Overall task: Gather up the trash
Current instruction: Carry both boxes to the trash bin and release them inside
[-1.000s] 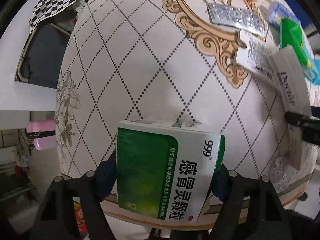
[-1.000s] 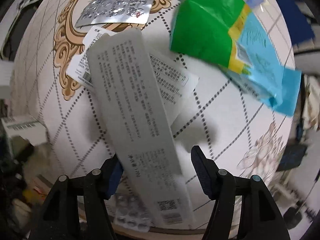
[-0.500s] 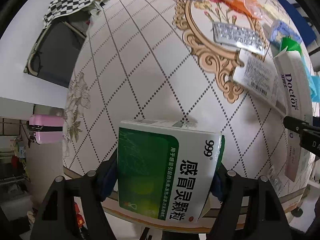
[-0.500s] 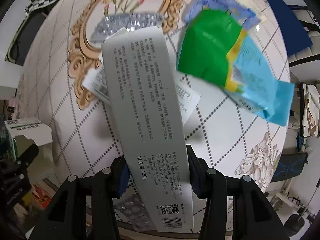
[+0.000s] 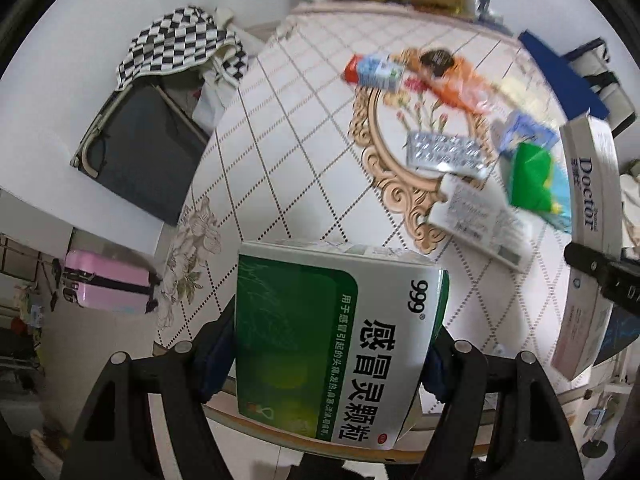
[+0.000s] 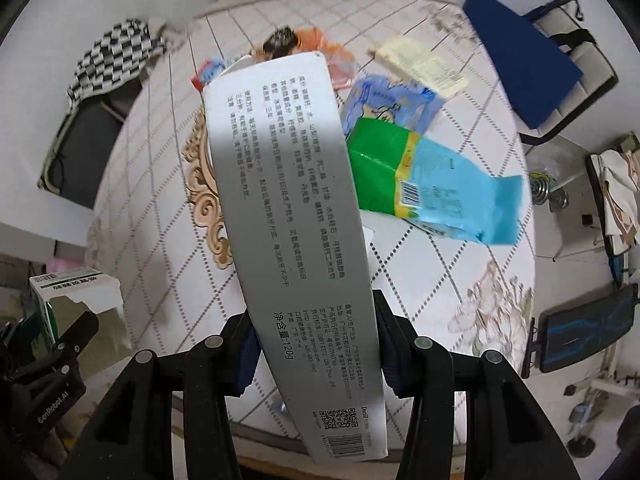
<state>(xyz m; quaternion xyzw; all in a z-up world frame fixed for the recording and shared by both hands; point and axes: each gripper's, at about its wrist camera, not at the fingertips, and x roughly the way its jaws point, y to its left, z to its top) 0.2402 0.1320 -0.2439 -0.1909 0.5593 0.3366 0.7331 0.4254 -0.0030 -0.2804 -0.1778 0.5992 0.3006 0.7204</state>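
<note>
My left gripper [image 5: 328, 356] is shut on a green and white medicine box [image 5: 332, 336] and holds it above the near edge of the round table [image 5: 288, 152]. My right gripper [image 6: 316, 352] is shut on a long grey toothpaste box [image 6: 288, 216], lifted above the table; this box also shows at the right of the left wrist view [image 5: 592, 216]. On the table lie a green and blue wrapper [image 6: 424, 184], a blister pack [image 5: 444, 152], a white leaflet box [image 5: 476, 216], an orange wrapper [image 5: 460, 80] and a small red and blue box [image 5: 376, 72].
A yellow packet [image 6: 420, 60] and a light blue packet [image 6: 388, 100] lie at the far side. A dark chair with a checkered cloth [image 5: 176, 44] stands left of the table. A pink suitcase [image 5: 104, 280] is lower left. A blue cushion [image 6: 516, 64] is at the right.
Both grippers have risen and pulled back from the table with their boxes. The right gripper closed on the toothpaste box and lifted it off the leaflet box.
</note>
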